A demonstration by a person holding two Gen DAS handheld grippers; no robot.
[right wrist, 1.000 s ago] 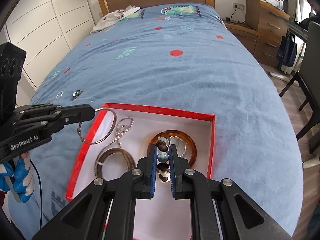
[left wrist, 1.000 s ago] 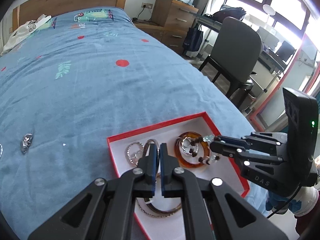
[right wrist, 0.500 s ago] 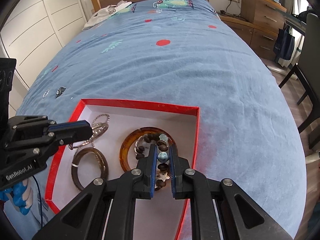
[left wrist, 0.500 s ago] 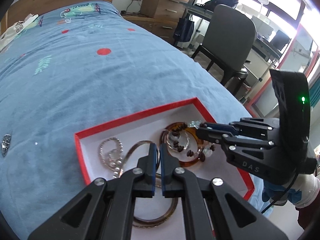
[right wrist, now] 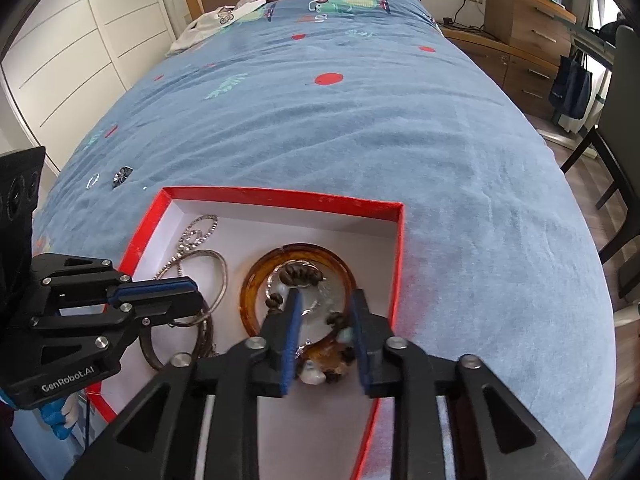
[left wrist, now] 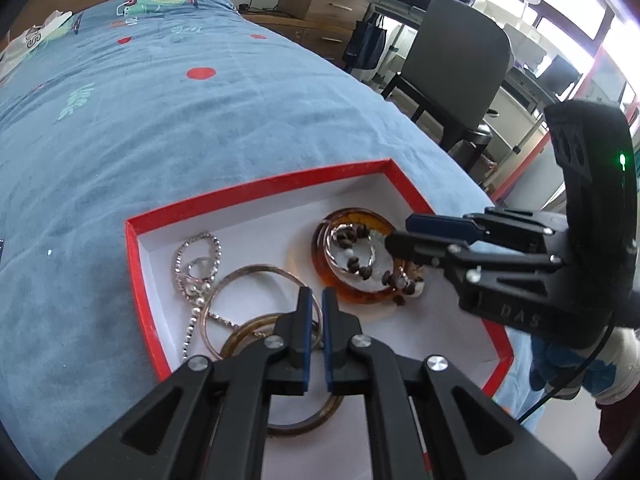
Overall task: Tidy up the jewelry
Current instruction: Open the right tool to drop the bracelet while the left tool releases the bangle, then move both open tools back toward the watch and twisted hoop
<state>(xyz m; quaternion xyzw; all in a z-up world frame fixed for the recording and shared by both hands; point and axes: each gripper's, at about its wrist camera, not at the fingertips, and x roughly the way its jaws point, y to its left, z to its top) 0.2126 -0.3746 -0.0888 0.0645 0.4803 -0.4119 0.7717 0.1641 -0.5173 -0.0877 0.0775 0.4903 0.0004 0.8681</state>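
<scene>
A red box (left wrist: 256, 188) (right wrist: 280, 194) with a white inside lies on the blue bedspread. It holds an amber bangle (left wrist: 340, 294) (right wrist: 256, 276), a rhinestone chain (left wrist: 200, 256) (right wrist: 196, 236), a dark brown bangle (left wrist: 304, 428) (right wrist: 148, 348) and a thin metal bangle (left wrist: 256, 270) (right wrist: 222, 276). My left gripper (left wrist: 314, 296) (right wrist: 198, 296) is low in the box, shut on the near edge of the thin bangle. My right gripper (right wrist: 324, 328) (left wrist: 398, 234) hangs over the amber bangle, its jaws opening. The brown bead bracelet (left wrist: 352, 236) (right wrist: 300, 274) lies loose between them.
Two small silver pieces (right wrist: 122, 174) lie on the bedspread left of the box. A grey chair (left wrist: 456, 56) and a wooden dresser (right wrist: 528, 20) stand past the bed's right edge. A white garment (right wrist: 224, 16) lies by the headboard.
Both grippers have sunk into the box. The right jaws have spread and the bead bracelet has dropped onto the amber bangle. The thin bangle now rests on the box floor.
</scene>
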